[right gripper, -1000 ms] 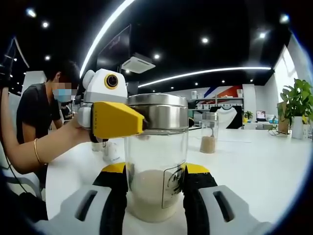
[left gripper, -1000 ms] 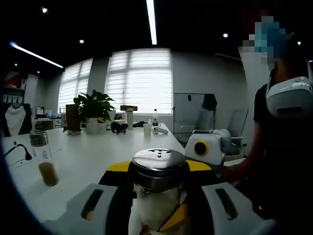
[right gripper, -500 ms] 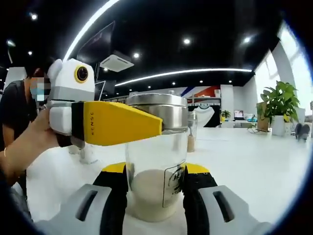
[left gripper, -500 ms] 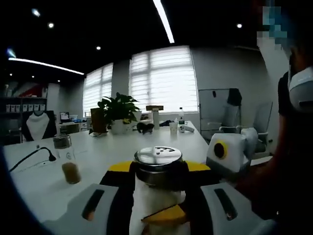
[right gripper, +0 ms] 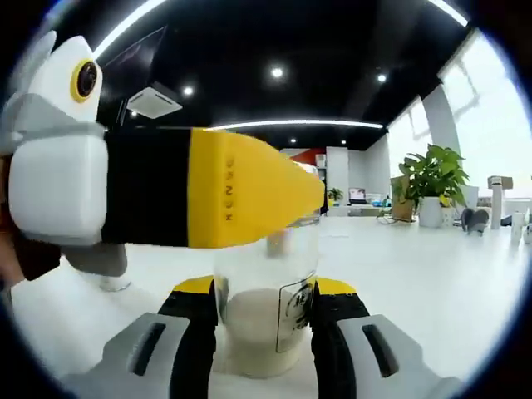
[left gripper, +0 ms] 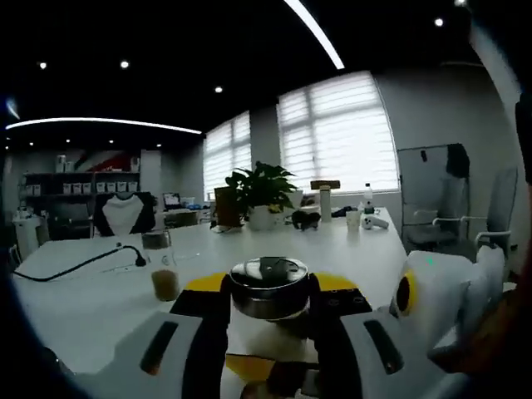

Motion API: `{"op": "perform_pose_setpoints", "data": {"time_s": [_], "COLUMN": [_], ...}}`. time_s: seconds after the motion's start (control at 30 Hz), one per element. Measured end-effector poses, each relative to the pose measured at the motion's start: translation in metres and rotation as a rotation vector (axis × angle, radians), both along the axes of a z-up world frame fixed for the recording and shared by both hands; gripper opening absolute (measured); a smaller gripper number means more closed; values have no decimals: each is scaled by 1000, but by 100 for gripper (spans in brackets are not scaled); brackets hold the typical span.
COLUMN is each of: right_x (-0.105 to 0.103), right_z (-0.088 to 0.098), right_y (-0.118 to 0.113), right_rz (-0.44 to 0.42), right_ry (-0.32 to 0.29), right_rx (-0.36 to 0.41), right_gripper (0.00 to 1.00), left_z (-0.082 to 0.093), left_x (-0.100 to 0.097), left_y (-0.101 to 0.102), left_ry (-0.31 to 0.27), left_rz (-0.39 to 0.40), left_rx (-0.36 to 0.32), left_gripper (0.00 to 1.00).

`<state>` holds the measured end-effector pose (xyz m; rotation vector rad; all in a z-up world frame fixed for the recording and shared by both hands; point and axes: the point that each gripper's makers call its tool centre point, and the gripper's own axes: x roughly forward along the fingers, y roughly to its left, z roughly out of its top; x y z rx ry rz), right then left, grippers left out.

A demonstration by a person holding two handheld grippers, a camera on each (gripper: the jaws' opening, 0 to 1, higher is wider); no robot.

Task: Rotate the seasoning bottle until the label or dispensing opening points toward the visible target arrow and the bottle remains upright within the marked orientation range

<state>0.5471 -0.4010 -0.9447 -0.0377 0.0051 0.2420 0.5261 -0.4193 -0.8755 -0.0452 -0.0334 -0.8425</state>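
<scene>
Swung round since 1 s ago: left gripper (left gripper: 268, 312) clamps steel cap (left gripper: 268, 287); right gripper (right gripper: 266, 332) steadies clear glass seasoning bottle (right gripper: 264, 320) upright for rotation.

The left gripper view looks slightly down from just above the seasoning bottle (left gripper: 268, 287), its steel lid very close between the jaws, and faces across the white table (left gripper: 100, 291) toward the potted plant (left gripper: 262, 191) and the blinds beyond. The right gripper view sits lower — level with the bottle's glass body (right gripper: 264, 320), equally close, the plant (right gripper: 432, 179) off to its right. Both share the bottle, plant and table — from crossing directions.
</scene>
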Motion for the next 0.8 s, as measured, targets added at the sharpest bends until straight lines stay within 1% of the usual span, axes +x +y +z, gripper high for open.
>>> {"op": "perform_pose_setpoints", "data": {"time_s": [0.03,0.1,0.13,0.2,0.23,0.27,0.3,0.33,0.37,0.47,0.53,0.63,0.73,0.8], "right_x": [1,3,4,6,7,7,7,7,6,6,6,6,6,5], "right_z": [0,-1,-1,0,1,1,3,2,1,1,1,1,0,0], "right_y": [0,4,5,9,9,9,9,10,10,8,8,11,13,14], "right_rz": [-10,-16,-18,-31,-28,-35,-39,-33,-21,-23,-17,0,9,14], "right_ry": [1,-3,-3,-4,-12,-20,-34,-26,-21,-21,-23,-21,-19,-20], "right_rx": [1,3,6,5,18,-33,-75,-36,-13,-8,-8,-8,-15,-27], "right_gripper": [41,41,41,41,41,41,41,41,41,41,41,41,41,41], "left_z": [1,1,1,1,3,0,0,0,-1,-1,-1,-2,-2,-2], "left_x": [1,6,7,9,10,13,14,13,11,10,9,7,6,7], "left_y": [0,5,6,9,10,13,16,16,13,11,13,16,18,20], "left_ry": [-15,-16,-27,-15,-13,22,25,5,2,-1,0,-11,-32,-34], "left_rz": [22,100,124,165,183,220,254,250,240,237,239,243,243,220], "left_rx": [-1,1,15,-4,-29,-74,-103,-85,-72,-59,-62,-61,-42,-39], "left_gripper": [40,40,40,41,40,40,41,41,41,41,41,41,40,40]}}
